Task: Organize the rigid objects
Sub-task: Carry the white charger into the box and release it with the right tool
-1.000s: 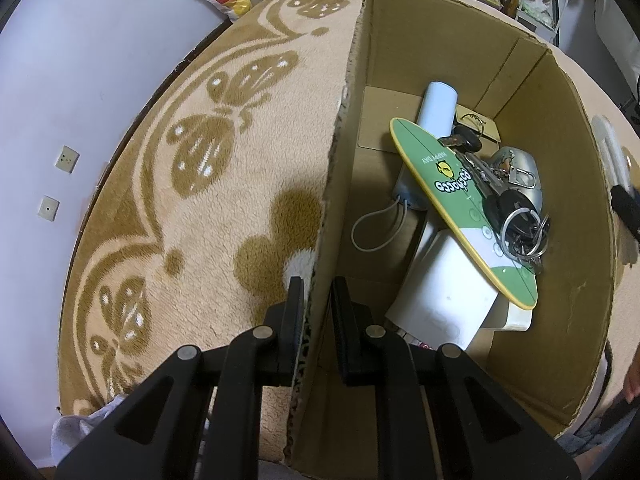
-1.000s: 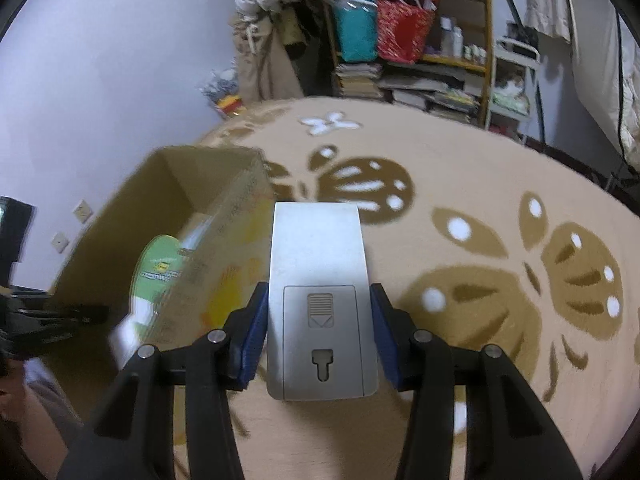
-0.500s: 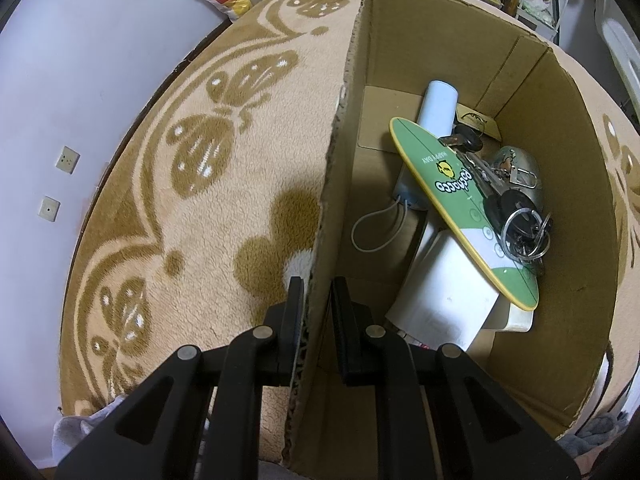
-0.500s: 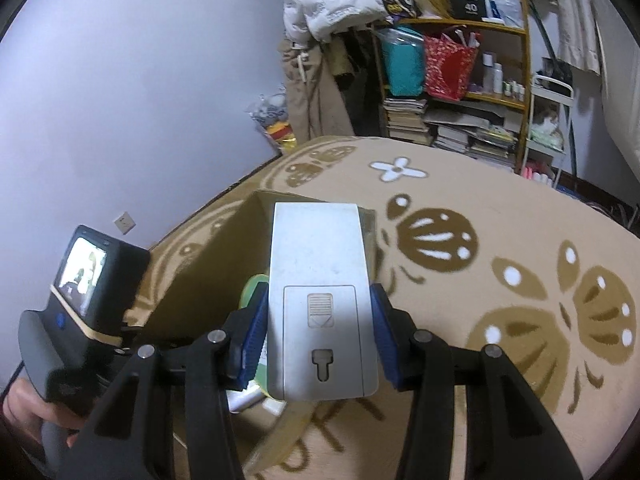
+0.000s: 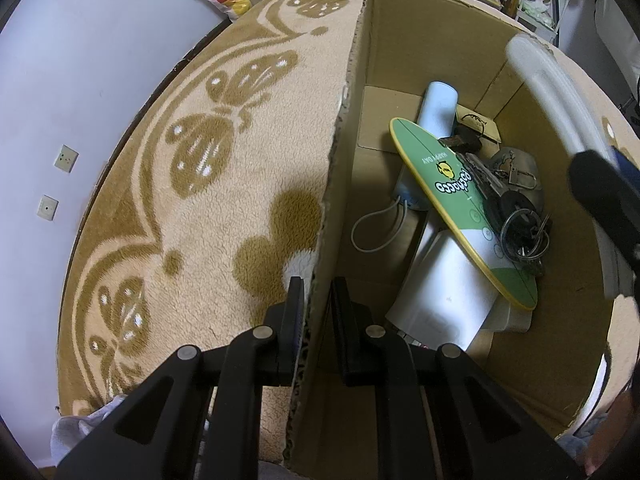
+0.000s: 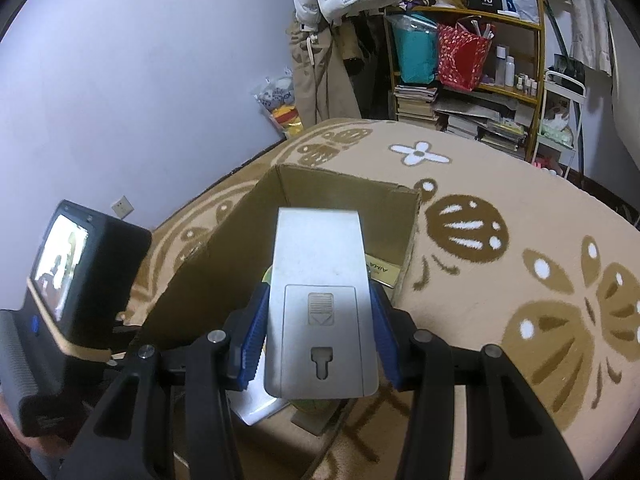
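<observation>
— Cardboard first, from the left wrist view: the left gripper (image 5: 318,300) has its jaws nearly together astride the near wall of the cardboard box (image 5: 436,28), one finger on the carpet (image 5: 160,208) side, one inside. It is pinching that wall.

— And what is in the box?

— A green board (image 5: 460,208) lying slantwise, a bunch of keys (image 5: 520,228) on top of it, a pale cylinder (image 5: 432,120) under its far end, white flat things below. At the right edge a blurred pale bar with a dark finger in front, over the opposite wall: I take it for the right gripper (image 5: 600,200) with its load, though it is too smeared and cropped to be sure.

— Now the right wrist view?

— The right gripper (image 6: 320,344) is closed onto a flat grey remote-like case (image 6: 320,300), blue pads against its two long edges. Its long axis runs straight out along the fingers, the far end over the open box (image 6: 348,184), the battery-door face up to the camera.

— So which way does it go?

— The box lies ahead of and below the case. My guess: lower it or let go, and the right side does that, as the left is busy steadying the wall.

— Anything hidden?

— The case covers most of the box floor, so the landing spot cannot be judged here. The left handle's screen (image 6: 60,264) blocks the box's near corner.
</observation>
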The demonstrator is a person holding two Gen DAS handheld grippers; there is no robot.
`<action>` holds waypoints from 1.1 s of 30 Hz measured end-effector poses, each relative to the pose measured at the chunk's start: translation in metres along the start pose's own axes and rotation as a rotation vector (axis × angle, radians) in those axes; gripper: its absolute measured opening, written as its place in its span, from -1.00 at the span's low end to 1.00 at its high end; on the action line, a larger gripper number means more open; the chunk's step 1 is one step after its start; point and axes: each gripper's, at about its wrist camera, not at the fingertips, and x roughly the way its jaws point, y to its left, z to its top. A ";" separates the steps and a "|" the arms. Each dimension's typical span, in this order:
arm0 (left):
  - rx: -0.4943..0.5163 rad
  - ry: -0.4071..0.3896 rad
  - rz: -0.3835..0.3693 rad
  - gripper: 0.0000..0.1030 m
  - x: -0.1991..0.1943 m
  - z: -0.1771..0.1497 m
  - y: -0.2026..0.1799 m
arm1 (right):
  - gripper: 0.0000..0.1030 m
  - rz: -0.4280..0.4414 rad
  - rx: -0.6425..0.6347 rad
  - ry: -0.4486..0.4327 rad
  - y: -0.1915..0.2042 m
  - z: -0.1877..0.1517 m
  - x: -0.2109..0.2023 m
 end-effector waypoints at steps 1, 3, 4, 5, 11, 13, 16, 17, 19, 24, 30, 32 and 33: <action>-0.001 0.000 -0.001 -0.74 0.000 0.000 0.000 | 0.01 0.001 0.001 0.003 0.002 0.000 0.001; -0.001 0.000 -0.001 -0.74 0.000 0.000 0.000 | 0.01 -0.002 0.003 0.008 0.003 0.000 0.004; -0.002 0.000 -0.003 -0.74 0.000 0.000 0.000 | 0.01 -0.006 0.001 0.009 0.005 0.000 0.005; -0.003 0.001 -0.004 -0.74 -0.001 0.000 0.000 | 0.01 -0.005 -0.002 0.008 0.005 0.000 0.005; -0.006 0.001 -0.008 -0.73 -0.001 0.000 0.000 | 0.01 -0.021 -0.015 0.033 0.010 -0.004 0.014; -0.007 0.001 -0.011 -0.73 -0.001 -0.001 0.001 | 0.01 -0.032 -0.024 0.038 0.011 -0.005 0.016; -0.007 0.001 -0.013 -0.73 0.000 -0.001 0.001 | 0.01 -0.050 -0.039 0.044 0.016 -0.006 0.019; -0.007 0.001 -0.014 -0.73 0.000 -0.001 0.002 | 0.01 -0.055 -0.040 0.051 0.017 -0.006 0.020; -0.007 0.000 -0.015 -0.73 0.000 -0.001 0.001 | 0.01 -0.072 -0.049 0.054 0.019 -0.006 0.022; -0.010 0.000 -0.020 -0.72 -0.001 -0.001 0.003 | 0.01 -0.078 -0.051 0.060 0.019 -0.005 0.023; -0.011 0.000 -0.022 -0.72 -0.001 0.000 0.003 | 0.01 -0.093 -0.075 0.062 0.022 -0.007 0.026; -0.012 0.001 -0.021 -0.72 -0.001 0.000 0.003 | 0.01 -0.101 -0.085 0.060 0.023 -0.008 0.027; -0.013 0.002 -0.024 -0.72 -0.001 0.000 0.004 | 0.01 -0.099 -0.085 0.062 0.023 -0.008 0.027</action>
